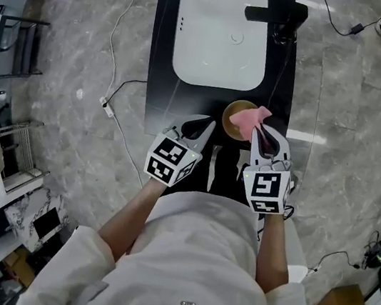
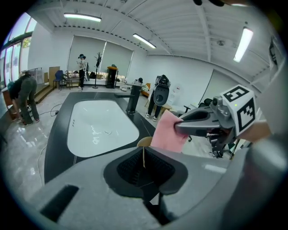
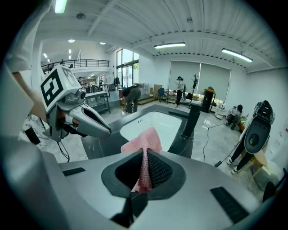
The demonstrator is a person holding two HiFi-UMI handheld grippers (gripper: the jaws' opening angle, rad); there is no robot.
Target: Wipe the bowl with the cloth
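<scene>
A small wooden bowl (image 1: 235, 109) is over the front of the black counter (image 1: 159, 70), just before the sink. My left gripper (image 1: 208, 125) is shut on the bowl's rim: in the left gripper view a thin tan edge (image 2: 144, 143) runs down between the jaws of the left gripper (image 2: 144, 156). My right gripper (image 1: 258, 129) is shut on a pink cloth (image 1: 248, 119), which hangs over the bowl's right side. In the right gripper view the cloth (image 3: 143, 141) is pinched in the right gripper (image 3: 145, 158) and fans out beyond it. Whether the bowl rests on the counter I cannot tell.
A white sink (image 1: 222, 30) with a black faucet (image 1: 275, 16) fills the counter's far part. Cables (image 1: 112, 102) trail over the marble floor at the left. Shelving and a rack (image 1: 2, 153) stand at the left; several people stand far back in the room.
</scene>
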